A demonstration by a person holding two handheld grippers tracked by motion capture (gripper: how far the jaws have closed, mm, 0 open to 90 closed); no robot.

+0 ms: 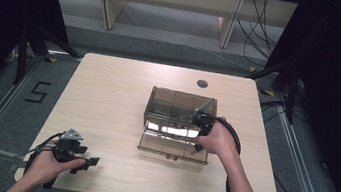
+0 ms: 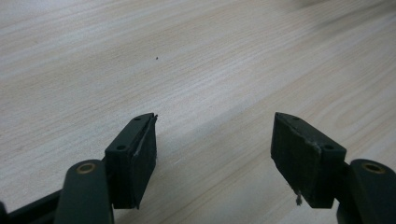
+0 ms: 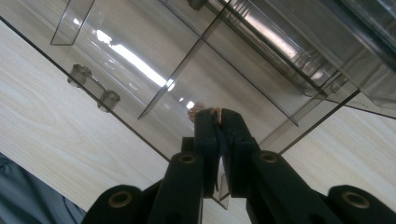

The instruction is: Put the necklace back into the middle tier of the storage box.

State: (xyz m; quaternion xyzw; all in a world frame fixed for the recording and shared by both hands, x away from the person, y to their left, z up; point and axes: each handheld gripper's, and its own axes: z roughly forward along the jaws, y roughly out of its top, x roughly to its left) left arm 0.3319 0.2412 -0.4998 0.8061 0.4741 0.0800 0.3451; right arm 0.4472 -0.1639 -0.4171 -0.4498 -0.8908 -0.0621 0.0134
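On the pale wood-grain bench (image 1: 107, 102) a smoked, see-through plastic organiser box (image 1: 175, 122) with inner dividers sits slightly toward three o'clock of the middle, its lid or front flap lying open toward six o'clock. The right tongs (image 3: 215, 114) are over that box at its three o'clock side, jaws pressed almost together; in the right gripper view a small brownish scrap (image 3: 205, 110) sits pinched at their tips, though what it is cannot be told, and a thin clear plastic edge seems to run between the jaws lower down, so whether they grip the box's panel as well is unclear. The left tongs (image 2: 214, 140) rest well apart from the box at the bench's seven o'clock corner, jaws spread wide with nothing between them, hanging over bare wood. The likely trouble, as I judge it: the box is light and nothing steadies it, so a pull or twist from the right tongs could drag or tip it. The tiny scrap could also slip free of such a shallow tip grip and drop among the dividers, where it would be awkward to recover.
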